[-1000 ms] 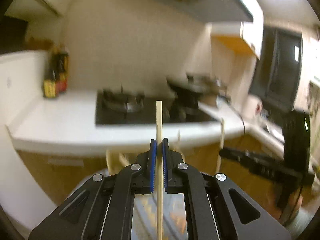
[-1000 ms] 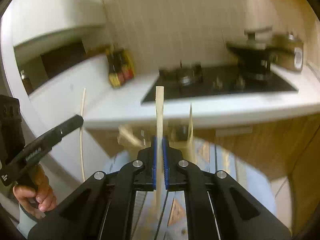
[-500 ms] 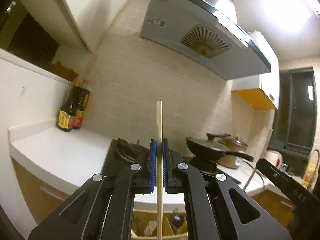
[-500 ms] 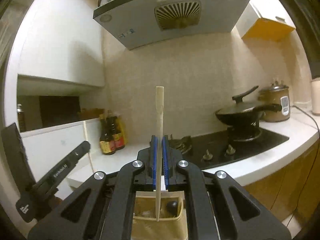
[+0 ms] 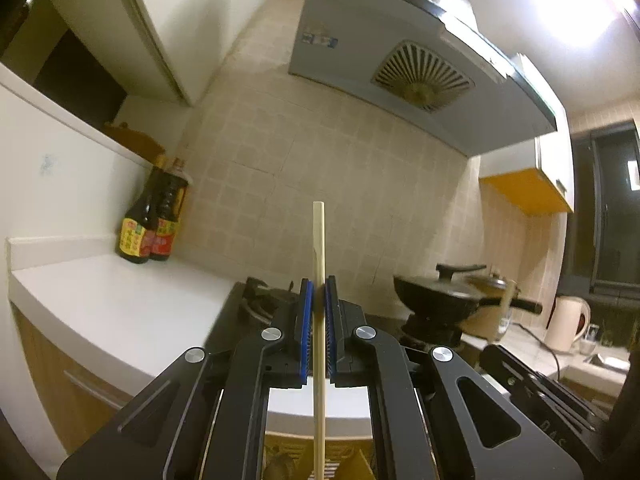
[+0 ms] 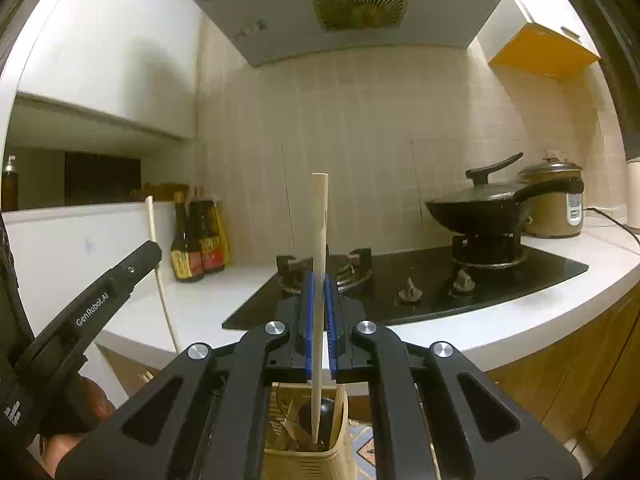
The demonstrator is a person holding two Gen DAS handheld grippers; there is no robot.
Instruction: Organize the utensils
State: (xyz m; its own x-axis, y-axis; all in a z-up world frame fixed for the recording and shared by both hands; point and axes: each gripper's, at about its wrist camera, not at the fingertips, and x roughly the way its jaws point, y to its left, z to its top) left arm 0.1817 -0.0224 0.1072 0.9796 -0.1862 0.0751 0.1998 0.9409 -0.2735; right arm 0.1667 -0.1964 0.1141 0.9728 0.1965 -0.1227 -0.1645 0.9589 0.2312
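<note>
A: Chopsticks, one per tool! Left tool (image 5: 319,312) clamped tight on a pale wooden chopstick (image 5: 319,264), held upright between blue pads. Right tool (image 6: 319,304) pinched the same way on a second pale tapered chopstick (image 6: 320,240).

B: Looks like the drop-off step. Thin tip of the right-hand stick poised just above, maybe just inside, the mouth of a tan square utensil holder (image 6: 308,456) with dark-handled utensils already in it.

A: Left stick hanging over the same spot, by the look of it; only a sliver of tan holder rim (image 5: 288,440) visible under that tool, lower tip cut off by the frame edge.

B: Next move, at a guess: lower straight down, keep the stick vertical, clear the rim and the utensils inside, then release. Risk of snagging a handle if tilted.

A: Pose check: both tools pointing roughly level toward the white tabletop (image 6: 208,304) and black gas hob (image 6: 420,280), sticks crosswise and vertical. Left tool also visible from the right wrist view, low at the left edge, angled up, hand (image 6: 68,436) wrapped round its grip.

B: Side by side, well short of the hob.
</note>
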